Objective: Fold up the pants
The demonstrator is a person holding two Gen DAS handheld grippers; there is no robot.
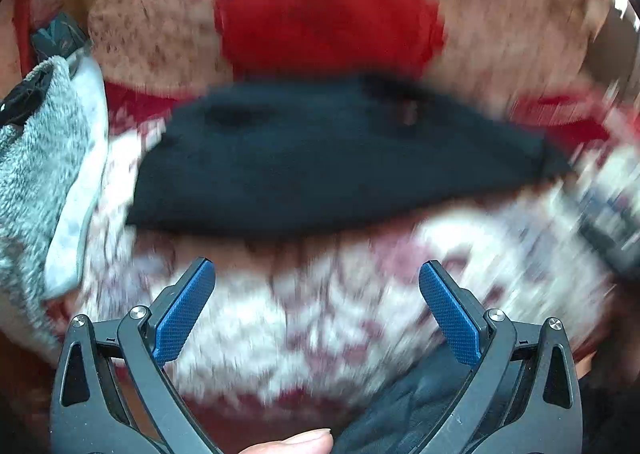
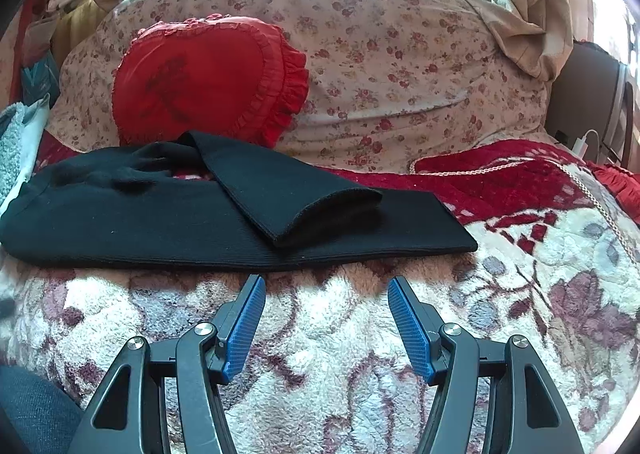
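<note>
Black ribbed pants (image 2: pixel 168 222) lie across a fleecy floral blanket (image 2: pixel 340 334), one leg folded diagonally over the other with its cuff (image 2: pixel 336 214) pointing right. My right gripper (image 2: pixel 326 286) stands open just in front of the pants' near edge, nothing between its blue pads. The left wrist view is motion-blurred: the pants (image 1: pixel 320 162) show as a dark shape ahead of my left gripper (image 1: pixel 316 274), which is open and empty over the blanket (image 1: pixel 304 318). A thumb tip (image 1: pixel 296 442) shows at the bottom edge.
A red heart-shaped frilled cushion (image 2: pixel 204 78) leans on a large floral pillow (image 2: pixel 400 66) behind the pants. A grey fuzzy cloth (image 1: pixel 36 158) lies at the left. A dark remote-like object (image 1: pixel 612 222) sits at the right. Curtains and a window stand behind.
</note>
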